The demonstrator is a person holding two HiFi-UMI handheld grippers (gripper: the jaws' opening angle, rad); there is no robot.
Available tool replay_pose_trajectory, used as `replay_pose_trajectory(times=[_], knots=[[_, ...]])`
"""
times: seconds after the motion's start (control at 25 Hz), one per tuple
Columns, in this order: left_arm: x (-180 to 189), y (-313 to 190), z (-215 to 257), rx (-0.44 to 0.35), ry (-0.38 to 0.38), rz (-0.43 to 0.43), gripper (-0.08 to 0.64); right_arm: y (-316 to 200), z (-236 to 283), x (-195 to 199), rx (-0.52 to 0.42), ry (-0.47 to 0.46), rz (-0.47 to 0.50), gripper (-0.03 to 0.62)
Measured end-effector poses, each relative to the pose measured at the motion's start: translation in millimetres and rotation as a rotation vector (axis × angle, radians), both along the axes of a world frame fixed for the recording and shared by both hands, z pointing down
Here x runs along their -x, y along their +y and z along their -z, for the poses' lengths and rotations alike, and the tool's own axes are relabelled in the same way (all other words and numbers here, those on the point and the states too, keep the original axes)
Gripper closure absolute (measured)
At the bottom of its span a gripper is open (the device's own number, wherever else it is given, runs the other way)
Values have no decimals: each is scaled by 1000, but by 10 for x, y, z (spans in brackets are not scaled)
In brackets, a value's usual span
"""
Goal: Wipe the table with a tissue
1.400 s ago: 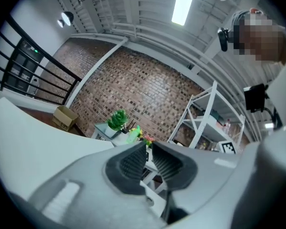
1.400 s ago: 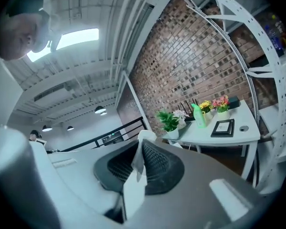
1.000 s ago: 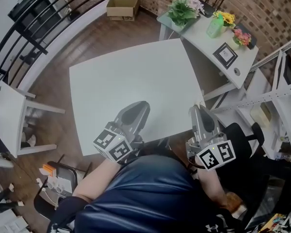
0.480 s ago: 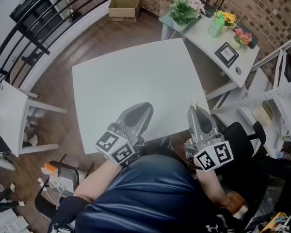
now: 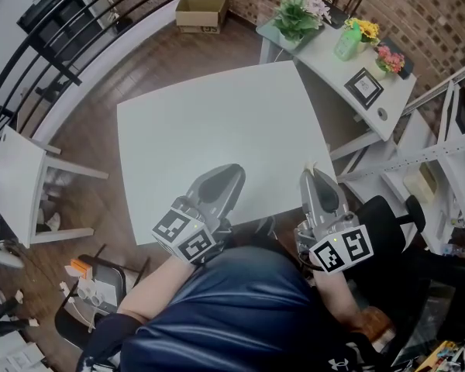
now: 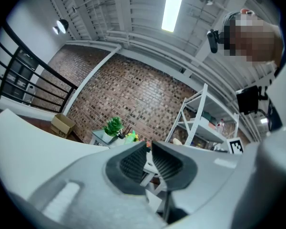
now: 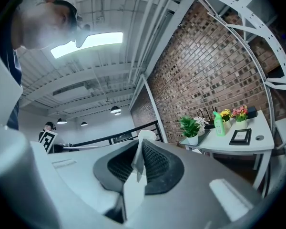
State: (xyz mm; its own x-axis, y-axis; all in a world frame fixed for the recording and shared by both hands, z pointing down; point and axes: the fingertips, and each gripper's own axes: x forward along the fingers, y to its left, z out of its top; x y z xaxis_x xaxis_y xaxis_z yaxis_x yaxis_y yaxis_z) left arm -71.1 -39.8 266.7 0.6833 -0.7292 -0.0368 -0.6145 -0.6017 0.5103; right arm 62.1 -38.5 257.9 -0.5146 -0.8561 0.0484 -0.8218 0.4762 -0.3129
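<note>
R gripper (image 7: pixel 142 143) jaws are pinched on a white tissue (image 7: pixel 137 160), which sticks up btwn them, over the white table's (image 5: pixel 217 122) near right corner. L gripper (image 6: pixel 149 147) jaws are almost together w/ nothing btwn, above the table's near edge.

Your tissue (image 7: pixel 139 159) is a thin white sheet, pinched upright between the closed jaws of your right tongs (image 7: pixel 142 144). Its crumpled top edge pokes just past the tips. The table (image 5: pixel 217 130) is white and roughly square, with a flat top. You hold the tissue at its near right edge; whether it touches the table cannot be told.
</note>
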Motion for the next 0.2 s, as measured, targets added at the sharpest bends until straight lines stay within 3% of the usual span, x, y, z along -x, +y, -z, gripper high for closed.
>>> replay_pose_trajectory(times=[0.2], knots=[[-14, -27, -8, -1, 3, -4, 523, -24, 9, -2, 0, 1, 1, 565]])
